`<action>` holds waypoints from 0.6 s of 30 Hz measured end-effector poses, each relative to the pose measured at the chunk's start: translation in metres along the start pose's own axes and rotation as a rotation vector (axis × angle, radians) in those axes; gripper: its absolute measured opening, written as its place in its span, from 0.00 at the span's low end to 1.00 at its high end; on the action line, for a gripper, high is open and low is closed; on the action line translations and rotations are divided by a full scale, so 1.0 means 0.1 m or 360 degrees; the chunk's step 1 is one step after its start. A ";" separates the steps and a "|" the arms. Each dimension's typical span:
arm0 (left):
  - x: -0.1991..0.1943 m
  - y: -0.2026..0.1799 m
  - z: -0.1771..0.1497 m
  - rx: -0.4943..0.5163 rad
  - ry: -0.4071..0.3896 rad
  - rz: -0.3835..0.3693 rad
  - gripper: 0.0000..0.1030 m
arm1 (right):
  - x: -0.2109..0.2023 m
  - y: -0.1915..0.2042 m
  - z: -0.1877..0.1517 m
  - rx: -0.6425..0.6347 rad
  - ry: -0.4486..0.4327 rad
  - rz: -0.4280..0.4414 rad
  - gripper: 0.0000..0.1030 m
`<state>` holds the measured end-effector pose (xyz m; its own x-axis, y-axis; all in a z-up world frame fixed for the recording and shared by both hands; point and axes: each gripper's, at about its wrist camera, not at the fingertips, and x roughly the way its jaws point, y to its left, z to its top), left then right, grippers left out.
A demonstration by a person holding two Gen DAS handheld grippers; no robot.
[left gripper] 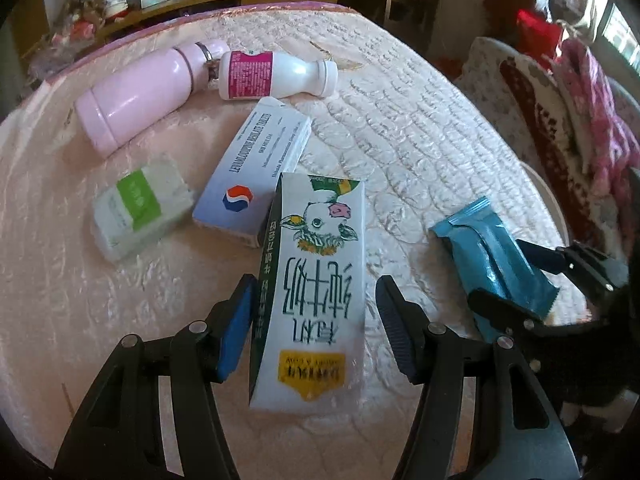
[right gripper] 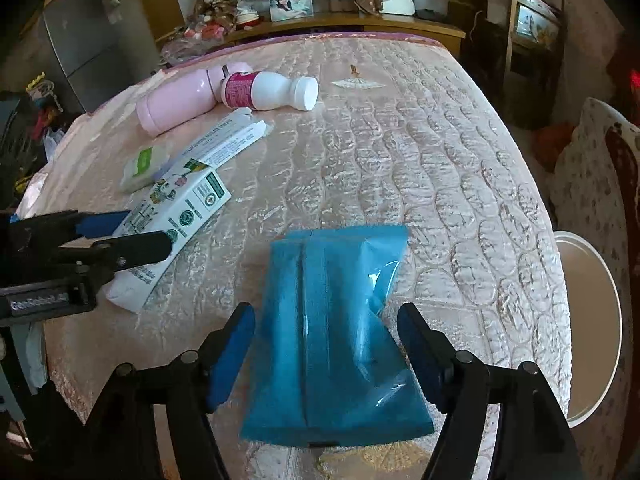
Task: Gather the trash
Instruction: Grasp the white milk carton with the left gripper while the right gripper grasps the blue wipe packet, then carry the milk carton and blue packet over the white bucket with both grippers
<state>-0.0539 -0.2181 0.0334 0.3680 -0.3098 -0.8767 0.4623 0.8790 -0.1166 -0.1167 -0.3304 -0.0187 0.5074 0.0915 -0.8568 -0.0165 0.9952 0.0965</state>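
A white milk carton [left gripper: 316, 288] with a cow drawing lies on the pink quilted bed [left gripper: 420, 140], between the open fingers of my left gripper [left gripper: 316, 320]. A blue snack wrapper [right gripper: 332, 336] lies between the open fingers of my right gripper [right gripper: 326, 352]; the pads are close but apart from it. The wrapper also shows in the left wrist view [left gripper: 492, 256], with the right gripper [left gripper: 532, 280] around it. The carton [right gripper: 168, 232] and left gripper [right gripper: 132, 232] show in the right wrist view.
On the bed lie a pink flask [left gripper: 136, 96], a white bottle with a magenta label [left gripper: 276, 74], a medicine box [left gripper: 256, 172] and a green-and-white tissue pack [left gripper: 140, 208]. A white bin [right gripper: 588, 328] stands beside the bed at right. A wooden shelf [right gripper: 360, 26] stands behind.
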 end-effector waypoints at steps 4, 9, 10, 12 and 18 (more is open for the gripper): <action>0.04 0.03 -0.03 -0.0067 -0.0008 -0.0019 0.49 | 0.02 0.02 -0.05 -0.0027 -0.0019 -0.0026 0.64; -0.12 -0.03 -0.09 -0.0038 -0.0082 -0.0007 0.49 | -0.14 -0.05 -0.03 0.0014 -0.0083 0.0016 0.57; -0.16 -0.06 -0.10 -0.0033 -0.0099 -0.0009 0.49 | -0.17 -0.06 -0.02 0.0021 -0.0095 0.0024 0.57; -0.24 -0.11 -0.10 -0.0023 -0.0137 -0.0011 0.49 | -0.23 -0.07 -0.03 0.0026 -0.0117 0.0029 0.57; -0.37 -0.25 -0.08 -0.0007 -0.0194 -0.0030 0.49 | -0.39 -0.08 -0.06 0.0015 -0.0156 0.0026 0.57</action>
<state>-0.0855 -0.2255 0.0654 0.4547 -0.3681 -0.8110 0.4669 0.8740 -0.1348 -0.1419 -0.3417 0.0112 0.5889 0.1034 -0.8016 -0.0178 0.9932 0.1150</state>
